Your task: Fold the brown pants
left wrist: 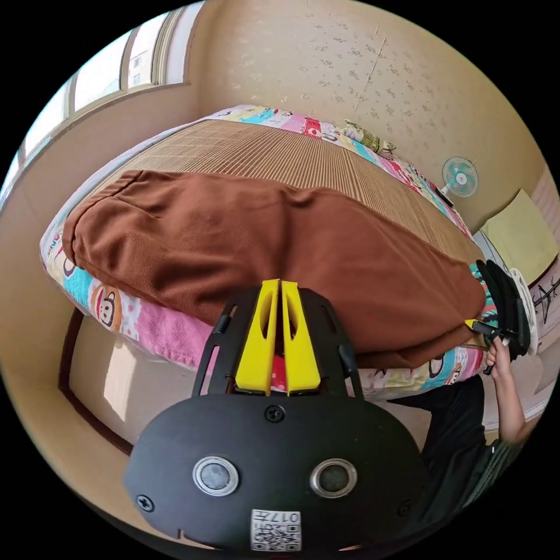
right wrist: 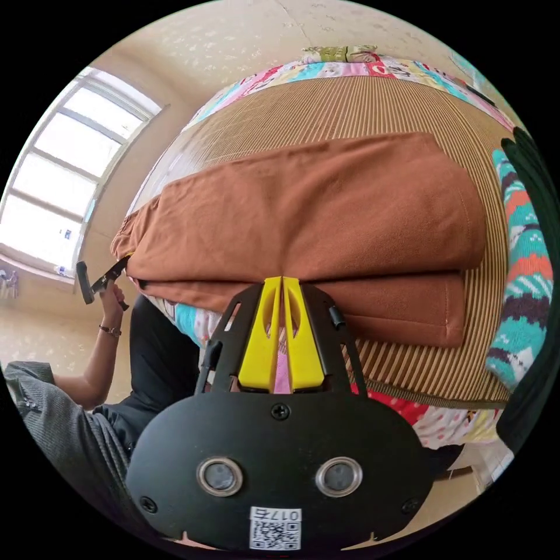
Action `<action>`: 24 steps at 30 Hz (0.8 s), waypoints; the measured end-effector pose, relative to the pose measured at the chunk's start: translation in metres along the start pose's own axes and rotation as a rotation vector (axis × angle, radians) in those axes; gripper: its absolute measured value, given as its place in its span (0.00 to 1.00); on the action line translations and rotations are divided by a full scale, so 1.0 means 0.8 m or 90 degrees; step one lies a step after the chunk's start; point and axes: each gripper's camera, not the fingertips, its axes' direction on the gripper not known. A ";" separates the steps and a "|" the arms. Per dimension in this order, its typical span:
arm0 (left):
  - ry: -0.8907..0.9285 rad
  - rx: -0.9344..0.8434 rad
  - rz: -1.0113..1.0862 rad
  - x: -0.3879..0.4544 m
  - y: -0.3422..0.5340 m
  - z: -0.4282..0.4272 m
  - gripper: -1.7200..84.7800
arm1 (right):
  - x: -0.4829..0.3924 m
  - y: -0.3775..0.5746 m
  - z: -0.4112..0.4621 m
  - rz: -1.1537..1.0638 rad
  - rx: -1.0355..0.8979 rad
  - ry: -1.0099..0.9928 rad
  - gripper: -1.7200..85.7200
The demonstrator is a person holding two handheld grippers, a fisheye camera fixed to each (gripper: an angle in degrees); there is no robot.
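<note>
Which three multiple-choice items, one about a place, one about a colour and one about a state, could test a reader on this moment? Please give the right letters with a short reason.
1. Where do the brown pants lie?
A. on the striped mat on the bed
B. on the floor
C. on a chair

2. What colour are the jaws of the left gripper?
A. red
B. yellow
C. white

3. In what state are the jaws of the right gripper?
A. wide open
B. drawn together at the near edge of the pants
C. closed on the patterned sweater

Key: 1 A, the mat shows beyond and under the pants in both views. 2 B, both jaws are yellow on a black body. 3 B, the two jaws nearly meet at the tips at the pants' edge; the patterned sweater lies apart, to the side.
</note>
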 end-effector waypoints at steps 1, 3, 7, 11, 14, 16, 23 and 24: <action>0.051 0.027 0.006 0.003 0.011 -0.011 0.04 | 0.008 0.007 -0.010 0.024 0.024 -0.007 0.05; 0.121 0.059 0.031 0.015 0.023 -0.024 0.09 | 0.042 0.039 -0.056 0.124 0.173 0.004 0.08; 0.155 0.002 0.151 0.065 0.025 0.002 0.15 | 0.083 0.029 -0.073 0.222 0.193 0.003 0.16; 0.124 -0.136 0.240 0.099 0.023 0.077 0.19 | 0.090 -0.031 -0.068 0.185 0.122 0.053 0.11; 0.032 -0.169 0.325 0.112 0.026 0.078 0.15 | 0.068 -0.064 -0.096 0.108 0.104 0.072 0.05; 0.031 -0.158 0.340 0.108 0.027 0.060 0.05 | 0.038 -0.058 -0.134 0.049 0.157 0.068 0.04; 0.112 -0.069 0.269 0.035 0.060 -0.020 0.01 | 0.102 0.036 -0.149 0.186 0.115 0.006 0.04; 0.113 -0.065 0.257 0.025 0.063 -0.023 0.01 | 0.133 0.044 -0.118 0.218 0.048 -0.011 0.04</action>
